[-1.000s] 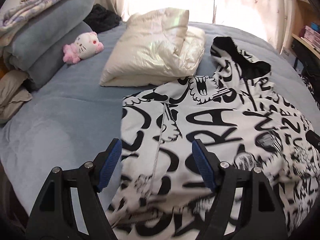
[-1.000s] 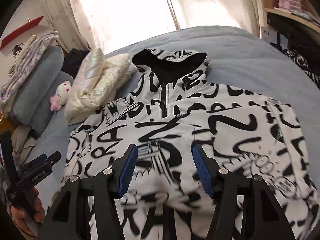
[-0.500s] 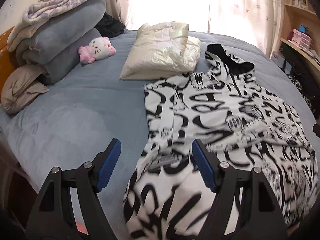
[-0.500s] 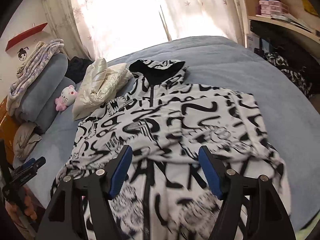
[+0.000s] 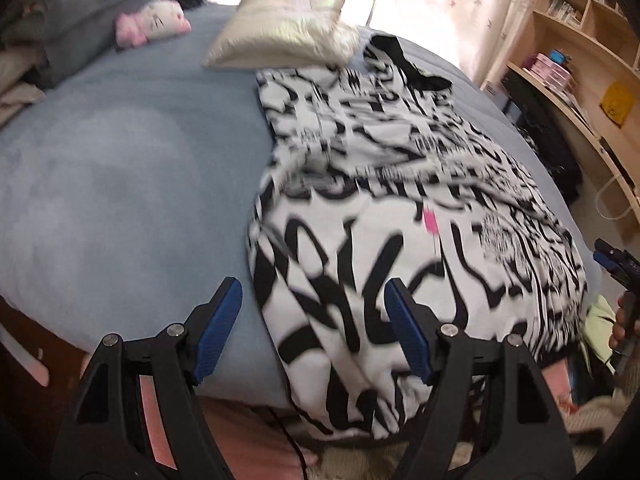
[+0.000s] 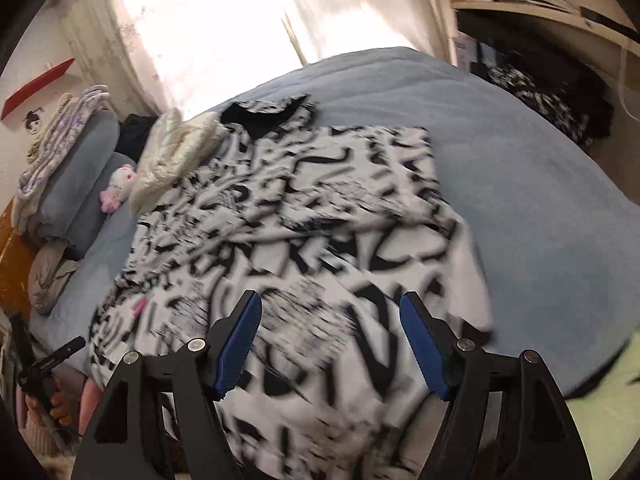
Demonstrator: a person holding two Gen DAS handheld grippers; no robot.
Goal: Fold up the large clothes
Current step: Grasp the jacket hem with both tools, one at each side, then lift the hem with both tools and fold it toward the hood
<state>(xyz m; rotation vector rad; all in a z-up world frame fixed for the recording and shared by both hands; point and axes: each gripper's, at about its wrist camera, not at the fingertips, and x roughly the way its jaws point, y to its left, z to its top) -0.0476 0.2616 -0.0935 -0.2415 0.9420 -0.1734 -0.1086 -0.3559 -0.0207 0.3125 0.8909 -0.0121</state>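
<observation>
Bed (image 5: 120, 168): one black-and-white hooded jacket (image 5: 392, 208), one cream jacket (image 5: 288, 32), one plush toy (image 5: 152, 24). Left gripper (image 5: 314, 332) and right gripper (image 6: 330, 344): jaws apart, empty.

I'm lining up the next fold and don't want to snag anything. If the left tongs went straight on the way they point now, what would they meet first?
Most likely the black-and-white graffiti-print hooded jacket, at its near left edge on the blue-grey bedspread. The open left tongs straddle that edge, so depth is unclear; they might touch bedspread first.
</observation>
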